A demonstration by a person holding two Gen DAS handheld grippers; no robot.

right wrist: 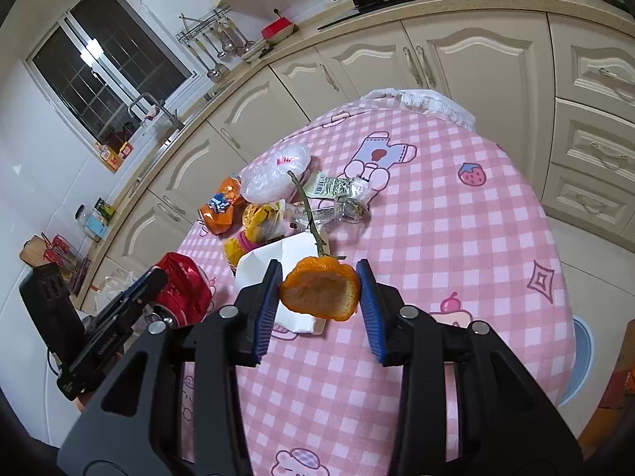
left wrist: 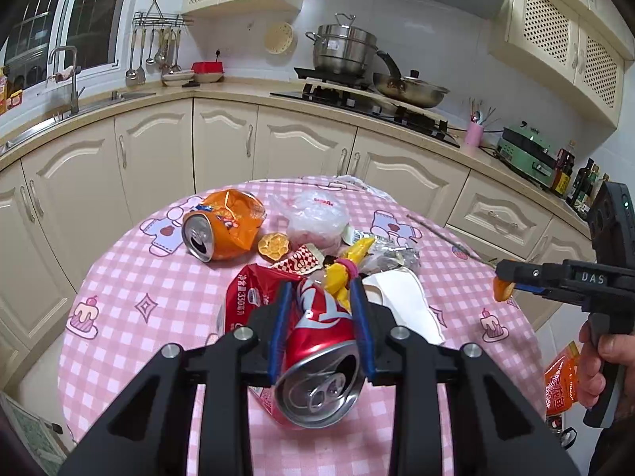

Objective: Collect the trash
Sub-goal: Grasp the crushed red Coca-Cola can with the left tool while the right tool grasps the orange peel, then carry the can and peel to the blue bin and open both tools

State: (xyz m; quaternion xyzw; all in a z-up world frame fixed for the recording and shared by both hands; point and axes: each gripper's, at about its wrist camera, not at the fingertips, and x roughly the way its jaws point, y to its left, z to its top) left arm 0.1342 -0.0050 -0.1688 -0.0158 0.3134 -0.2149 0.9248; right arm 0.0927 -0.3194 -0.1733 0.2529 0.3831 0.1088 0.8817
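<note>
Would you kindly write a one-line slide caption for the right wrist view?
Right gripper holds an orange peel with a stem above the pink checked table, trash pile behind.

A crushed red soda can sits between the left gripper's fingers above the pink checked tablecloth; a dented orange soda can lies beyond, left of the round orange peel.

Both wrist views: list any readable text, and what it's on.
"DAS": on the body of the right gripper, seen from the left wrist view.
"330": part of a Chinese line on the red packet; the characters are too blurred to read.
Red can in the left gripper: only white logo strokes, not readable.
Orange can, clear bag, barcode wrapper: print too small.
</note>
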